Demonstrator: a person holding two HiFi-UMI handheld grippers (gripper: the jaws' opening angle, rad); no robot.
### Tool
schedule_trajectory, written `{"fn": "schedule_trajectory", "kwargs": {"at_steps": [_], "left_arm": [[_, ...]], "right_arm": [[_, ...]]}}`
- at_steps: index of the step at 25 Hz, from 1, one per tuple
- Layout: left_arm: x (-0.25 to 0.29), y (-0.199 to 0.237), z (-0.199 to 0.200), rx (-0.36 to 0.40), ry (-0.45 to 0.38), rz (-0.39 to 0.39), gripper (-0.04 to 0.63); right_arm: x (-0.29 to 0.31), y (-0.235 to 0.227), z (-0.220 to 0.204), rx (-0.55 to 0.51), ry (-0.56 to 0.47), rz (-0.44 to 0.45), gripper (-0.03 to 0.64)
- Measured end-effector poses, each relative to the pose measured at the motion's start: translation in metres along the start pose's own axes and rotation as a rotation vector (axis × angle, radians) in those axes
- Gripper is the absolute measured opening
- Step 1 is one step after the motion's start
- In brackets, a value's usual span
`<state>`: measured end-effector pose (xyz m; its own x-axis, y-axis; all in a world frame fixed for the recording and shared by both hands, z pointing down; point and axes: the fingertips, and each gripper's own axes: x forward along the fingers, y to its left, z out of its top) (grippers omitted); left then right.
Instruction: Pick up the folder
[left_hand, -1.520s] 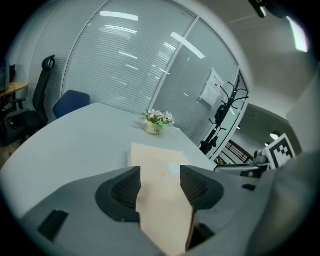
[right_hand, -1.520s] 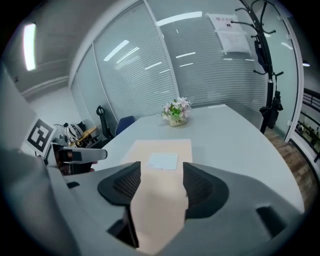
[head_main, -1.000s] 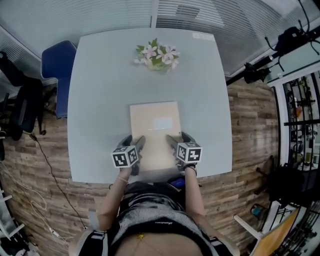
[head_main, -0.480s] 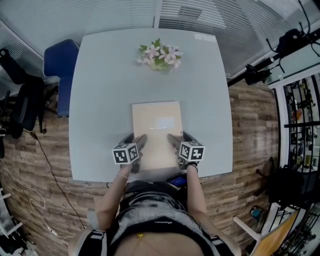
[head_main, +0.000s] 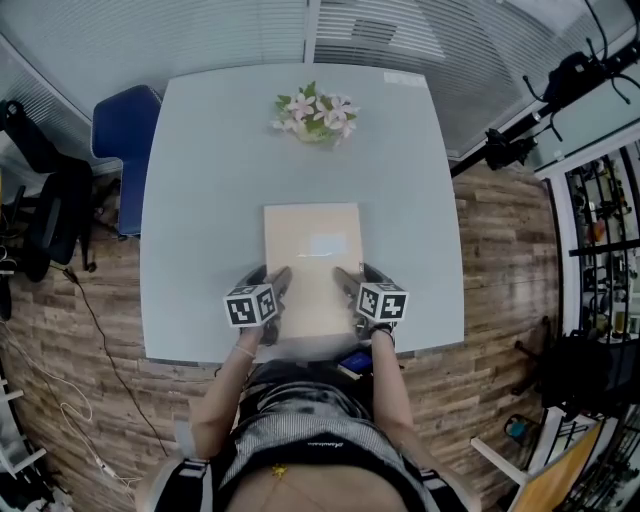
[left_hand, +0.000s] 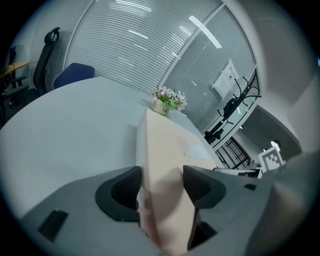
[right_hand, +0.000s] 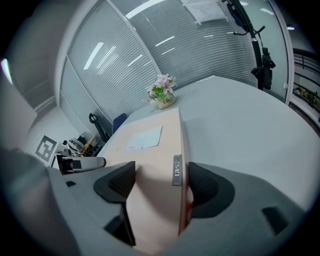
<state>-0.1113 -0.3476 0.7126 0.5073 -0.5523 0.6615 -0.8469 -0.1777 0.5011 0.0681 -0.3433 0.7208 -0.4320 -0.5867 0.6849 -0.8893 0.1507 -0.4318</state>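
A thick beige folder (head_main: 310, 250) with a pale label lies flat on the grey table (head_main: 200, 150), close to the near edge. My left gripper (head_main: 270, 275) straddles the folder's near left corner. In the left gripper view the folder (left_hand: 170, 145) fills the gap, and the left gripper (left_hand: 161, 185) has both pads against it. My right gripper (head_main: 356, 273) straddles the near right corner. Its jaws are closing, and in the right gripper view they stand wide around the folder (right_hand: 150, 145). The right gripper (right_hand: 156, 182) has one pad beside the spine edge.
A pot of pink and white flowers (head_main: 313, 110) stands at the table's far side. A blue chair (head_main: 122, 140) and a black chair (head_main: 45, 200) are at the left. A black stand (head_main: 520, 130) rises at the right. The floor is wood.
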Motion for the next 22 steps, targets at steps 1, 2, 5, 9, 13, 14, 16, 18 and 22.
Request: {"fn": "schedule_trajectory", "kwargs": {"at_steps": [1,2,5,9,13,14,16,18,22], "left_arm": [[-0.003,-0.002,0.003,0.002,-0.009,-0.002,0.264],[-0.007,-0.005,0.006,0.003,-0.020,-0.005,0.262],[-0.018,-0.017,0.019,0.014,-0.066,-0.017,0.262],[-0.039,-0.035,0.040,0.044,-0.136,-0.011,0.261],[-0.057,-0.051,0.054,0.073,-0.190,-0.009,0.261],[-0.060,-0.054,0.056,0.078,-0.200,-0.012,0.261],[-0.068,-0.061,0.060,0.084,-0.220,-0.017,0.261],[-0.077,-0.068,0.065,0.092,-0.243,-0.018,0.261],[-0.097,-0.082,0.075,0.113,-0.284,-0.021,0.259]], "right_arm": [[-0.003,0.002,0.003,-0.006,-0.011,0.001,0.334],[-0.007,0.004,0.007,-0.016,-0.024,0.002,0.334],[-0.021,0.011,0.024,-0.050,-0.070,0.005,0.333],[-0.045,0.020,0.043,-0.080,-0.115,0.003,0.333],[-0.066,0.029,0.058,-0.108,-0.164,-0.006,0.331],[-0.071,0.031,0.061,-0.115,-0.174,-0.007,0.331],[-0.081,0.035,0.066,-0.125,-0.190,-0.009,0.331],[-0.091,0.040,0.072,-0.135,-0.209,-0.005,0.330],[-0.111,0.052,0.082,-0.161,-0.249,0.005,0.330]]}}
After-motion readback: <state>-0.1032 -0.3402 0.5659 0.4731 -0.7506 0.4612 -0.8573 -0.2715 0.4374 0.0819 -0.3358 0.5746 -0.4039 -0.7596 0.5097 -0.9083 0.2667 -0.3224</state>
